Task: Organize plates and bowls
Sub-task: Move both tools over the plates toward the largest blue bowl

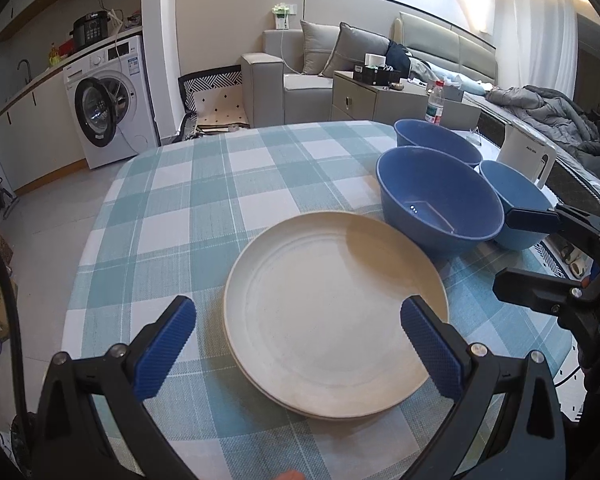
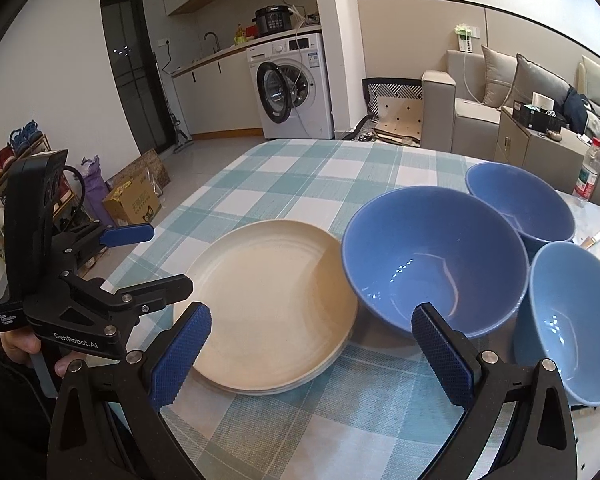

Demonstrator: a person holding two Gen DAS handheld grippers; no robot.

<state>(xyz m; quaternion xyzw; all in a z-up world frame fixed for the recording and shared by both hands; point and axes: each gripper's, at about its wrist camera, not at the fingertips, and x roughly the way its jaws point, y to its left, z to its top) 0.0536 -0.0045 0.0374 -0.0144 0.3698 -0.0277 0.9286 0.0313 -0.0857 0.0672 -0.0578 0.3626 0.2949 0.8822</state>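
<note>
- Two grippers hang over the checked tablecloth (image 1: 204, 200), and neither one is touching any dish.
- Left gripper (image 1: 298, 330): its blue-padded fingers (image 1: 166, 352) are spread wide, with the cream plates between and beyond them; nothing is pinched.
- Right gripper (image 2: 311, 342): its fingers (image 2: 444, 354) are likewise spread and hold nothing; from the left wrist view it enters at 3 o'clock, its upper finger close to the pale bowl.
- Cream plates (image 2: 268, 304): a stack, with extra rims showing under the top one, lying flat at the table's near middle, straight ahead of the left gripper.
- Large blue bowl (image 2: 434, 264): upright, at 3 o'clock of the plates and just beside them; I cannot tell whether the rims touch.
- Second blue bowl (image 2: 520, 204): at 1 o'clock of the large bowl, close against it.
- Pale blue bowl (image 2: 572, 324): at 4 o'clock of the large bowl, near the table edge.
- Farther out, a clear water bottle (image 1: 435, 102) stands at 12 o'clock beyond the bowls, and a white kettle (image 1: 526, 158) at 2 o'clock.
- Washing machine (image 2: 292, 84) with its door ajar stands against the far wall.
</note>
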